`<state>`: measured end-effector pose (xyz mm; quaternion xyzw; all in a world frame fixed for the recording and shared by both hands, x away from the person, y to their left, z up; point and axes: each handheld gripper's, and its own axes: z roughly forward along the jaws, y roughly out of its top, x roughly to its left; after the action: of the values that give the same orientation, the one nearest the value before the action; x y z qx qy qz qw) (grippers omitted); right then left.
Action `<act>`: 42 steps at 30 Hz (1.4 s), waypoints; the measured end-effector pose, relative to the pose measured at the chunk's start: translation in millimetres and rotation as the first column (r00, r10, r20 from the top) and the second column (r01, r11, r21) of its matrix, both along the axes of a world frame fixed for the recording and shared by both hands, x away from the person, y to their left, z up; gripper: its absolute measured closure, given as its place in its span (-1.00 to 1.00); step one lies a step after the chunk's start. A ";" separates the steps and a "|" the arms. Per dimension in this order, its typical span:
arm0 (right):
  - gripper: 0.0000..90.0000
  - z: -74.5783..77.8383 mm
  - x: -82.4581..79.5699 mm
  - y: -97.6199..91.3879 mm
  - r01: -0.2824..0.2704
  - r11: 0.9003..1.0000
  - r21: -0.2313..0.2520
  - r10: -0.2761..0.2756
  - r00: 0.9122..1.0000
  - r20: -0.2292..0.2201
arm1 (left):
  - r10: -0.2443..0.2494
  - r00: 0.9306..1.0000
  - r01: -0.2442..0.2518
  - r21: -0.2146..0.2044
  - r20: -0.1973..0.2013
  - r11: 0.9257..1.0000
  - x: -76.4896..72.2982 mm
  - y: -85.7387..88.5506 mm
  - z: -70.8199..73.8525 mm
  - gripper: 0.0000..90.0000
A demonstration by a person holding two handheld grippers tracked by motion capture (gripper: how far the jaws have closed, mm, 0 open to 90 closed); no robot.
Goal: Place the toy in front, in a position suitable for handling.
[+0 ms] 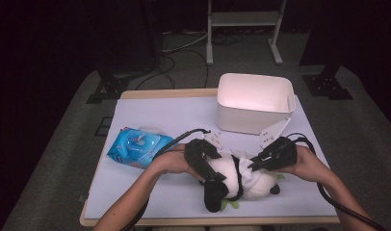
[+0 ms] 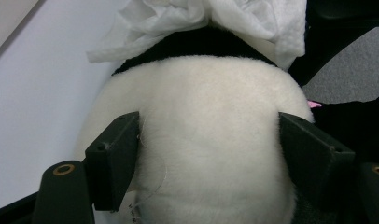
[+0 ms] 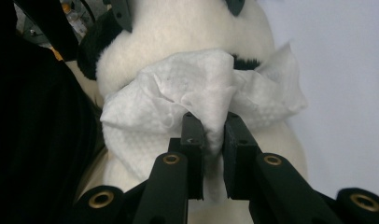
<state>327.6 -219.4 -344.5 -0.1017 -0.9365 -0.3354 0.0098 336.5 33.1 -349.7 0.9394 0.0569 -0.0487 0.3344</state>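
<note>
Item: plush panda, lying on its side on the white table mat, near the front edge and in front of the white bin.
Long axis: roughly level across the table, running from the black legs at front left toward the white head end at right; a little tilted toward the person.
Wiping cloth: white wet wipe, crumpled, pressed on the panda's black band and the white fur beside it.
Left gripper: jaws spread wide around the panda's white body, pads pressing the fur on both sides, holding it steady.
Right gripper: jaws almost together, pinching a fold of the wipe.
Supply: blue wet wipe pack, at the left of the mat, well apart from the toy.
Progress, as judged: wipe drawn and on the toy, cleaning under way.
Left to do, as judged: rub the remaining fur; probably drop the wipe in the bin.
</note>
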 end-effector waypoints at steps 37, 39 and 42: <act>0.78 -21.6 -5.3 -28.0 0.045 0.999 -0.008 -0.045 0.996 -0.072 | -0.002 0.999 0.006 0.107 -0.038 0.994 6.9 -22.4 -12.6 -0.86; 0.78 -23.3 -4.6 -28.5 0.047 0.999 -0.004 -0.047 0.996 -0.077 | -0.002 0.999 0.007 0.106 -0.050 0.994 7.0 -23.9 -14.8 -0.78; 0.78 -23.8 -4.1 -29.3 0.047 0.999 0.003 -0.047 0.996 -0.079 | 0.003 0.998 0.003 0.095 -0.059 0.995 7.3 -20.8 -12.8 -0.56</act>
<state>323.5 -248.7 -368.3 -0.1367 -0.9319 -0.3337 0.0390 343.8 12.4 -362.5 0.9524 0.0691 -0.0737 0.2876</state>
